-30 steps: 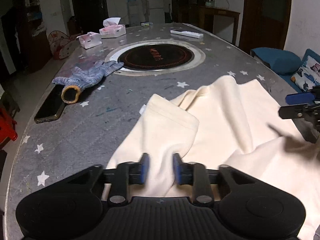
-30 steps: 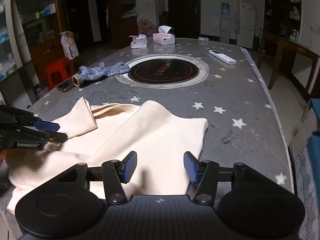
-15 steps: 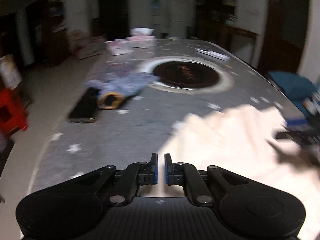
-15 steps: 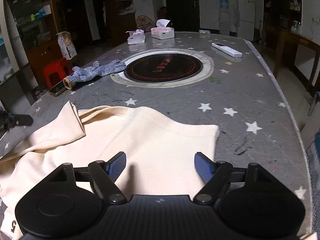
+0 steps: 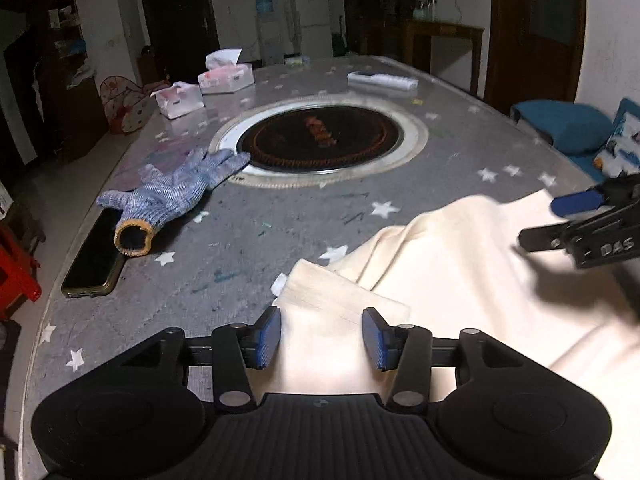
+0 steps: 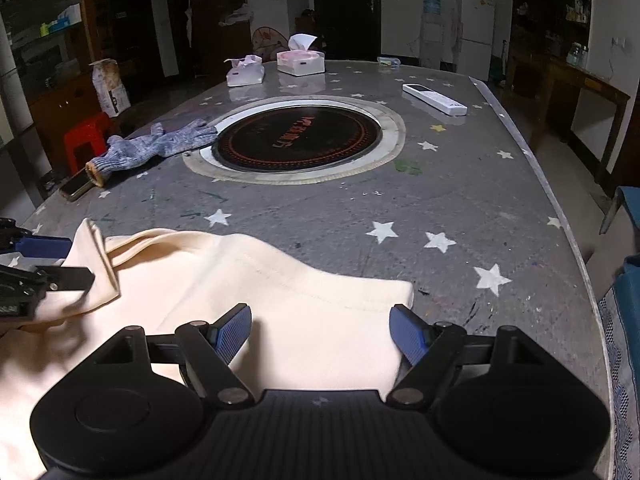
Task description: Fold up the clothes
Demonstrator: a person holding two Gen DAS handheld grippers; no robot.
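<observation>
A cream garment (image 5: 460, 280) lies crumpled on the near part of the grey star-patterned table (image 5: 280, 216); it also shows in the right wrist view (image 6: 280, 300). My left gripper (image 5: 322, 338) is open, its jaws on either side of a folded sleeve end (image 5: 332, 312), not gripping it. My right gripper (image 6: 320, 336) is wide open over the garment's right corner. Each gripper appears at the edge of the other's view: the right one (image 5: 588, 220) and the left one (image 6: 36, 268).
A blue knit glove (image 5: 172, 196) and a phone (image 5: 96, 260) lie at the left. A round black hotplate (image 5: 320, 140) is set in the table's middle. Two tissue boxes (image 5: 224, 76) and a white remote (image 5: 382, 80) lie at the far end.
My left gripper shut half a second ago and has since opened wide over the sleeve end. My right gripper opened wider and moved a little forward over the garment.
</observation>
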